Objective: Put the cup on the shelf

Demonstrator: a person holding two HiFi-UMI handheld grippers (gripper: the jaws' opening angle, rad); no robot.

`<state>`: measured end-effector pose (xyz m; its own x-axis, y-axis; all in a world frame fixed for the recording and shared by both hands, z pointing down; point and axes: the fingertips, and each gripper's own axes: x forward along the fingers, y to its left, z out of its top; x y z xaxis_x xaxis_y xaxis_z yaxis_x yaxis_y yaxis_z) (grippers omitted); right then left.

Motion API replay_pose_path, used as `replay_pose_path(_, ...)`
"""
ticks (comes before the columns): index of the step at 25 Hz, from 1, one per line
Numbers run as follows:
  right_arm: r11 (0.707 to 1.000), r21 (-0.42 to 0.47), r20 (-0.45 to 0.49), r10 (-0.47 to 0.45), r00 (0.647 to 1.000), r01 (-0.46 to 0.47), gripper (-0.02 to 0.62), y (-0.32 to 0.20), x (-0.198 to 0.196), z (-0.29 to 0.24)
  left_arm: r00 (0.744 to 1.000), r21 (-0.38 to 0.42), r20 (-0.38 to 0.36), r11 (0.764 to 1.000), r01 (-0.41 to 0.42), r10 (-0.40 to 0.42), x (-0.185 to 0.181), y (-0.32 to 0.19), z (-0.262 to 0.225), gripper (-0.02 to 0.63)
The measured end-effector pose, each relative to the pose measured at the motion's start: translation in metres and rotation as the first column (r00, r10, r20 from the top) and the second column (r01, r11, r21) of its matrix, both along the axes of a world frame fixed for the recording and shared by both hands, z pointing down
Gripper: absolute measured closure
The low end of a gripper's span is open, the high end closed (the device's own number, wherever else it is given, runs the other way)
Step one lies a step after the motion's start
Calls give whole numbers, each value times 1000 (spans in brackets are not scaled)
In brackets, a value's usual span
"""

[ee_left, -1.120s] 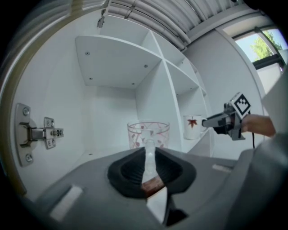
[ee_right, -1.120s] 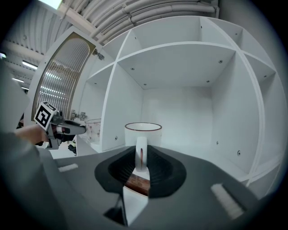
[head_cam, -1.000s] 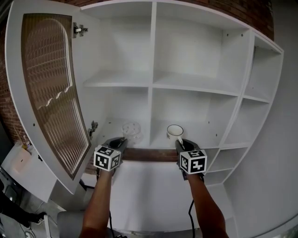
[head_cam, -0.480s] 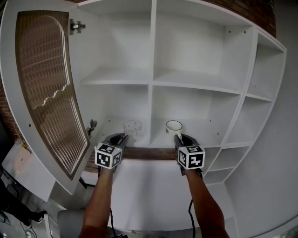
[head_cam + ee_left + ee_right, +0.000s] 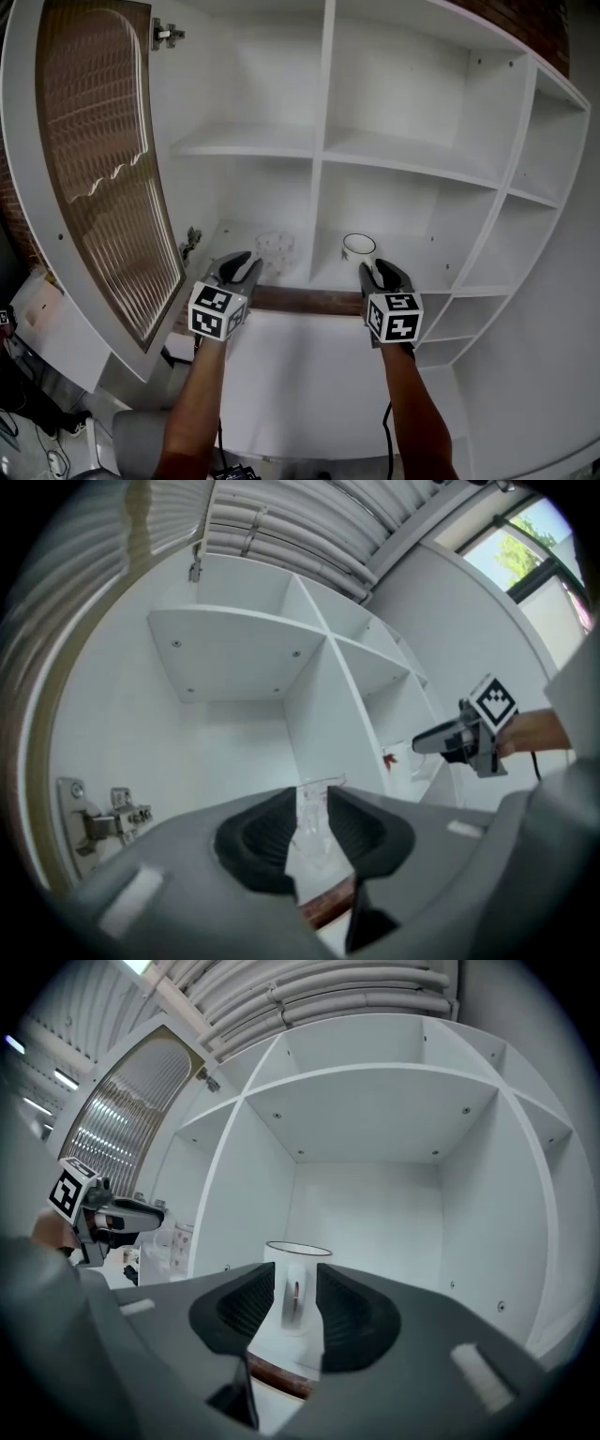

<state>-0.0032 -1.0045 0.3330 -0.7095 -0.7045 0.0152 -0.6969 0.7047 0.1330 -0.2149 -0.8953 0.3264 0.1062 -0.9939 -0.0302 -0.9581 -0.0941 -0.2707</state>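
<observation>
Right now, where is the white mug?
In the head view the white mug stands upright on the lower shelf, just right of the vertical divider; the clear glass is left of it.

1. Shelf (image 5: 394, 159): smooth matt white board all over.
2. Cup (image 5: 358, 246) ahead of the right hand-held gripper (image 5: 382, 272): glossy white ceramic.
3. Tumbler (image 5: 273, 246) ahead of the left hand-held gripper (image 5: 246, 262): clear, glass or plastic, can't tell.
4. Door (image 5: 94, 159) left of that: ribbed brownish glazing, shiny metal hinge (image 5: 165, 35).
5. Ledge (image 5: 305, 301) under both: dark wood.

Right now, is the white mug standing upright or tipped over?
Upright. The mug stands on its base on the shelf, rim level and facing up.
</observation>
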Motion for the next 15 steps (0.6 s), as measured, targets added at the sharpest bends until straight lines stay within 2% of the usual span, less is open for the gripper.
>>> replay_pose_path(9, 998, 49, 77, 38, 996, -41, 449, 48, 32, -8, 998, 87, 56, 995, -43, 38, 25, 56, -21, 509)
replay_pose_path(12, 996, 84, 98, 28, 995, -37, 498, 80, 40, -10, 996, 124, 75, 990, -64, 55, 35, 81, -26, 530)
replay_pose_path(15, 991, 134, 105, -25, 994, 10, 584, 119, 40, -17, 991, 162, 110, 982, -96, 79, 49, 107, -35, 578)
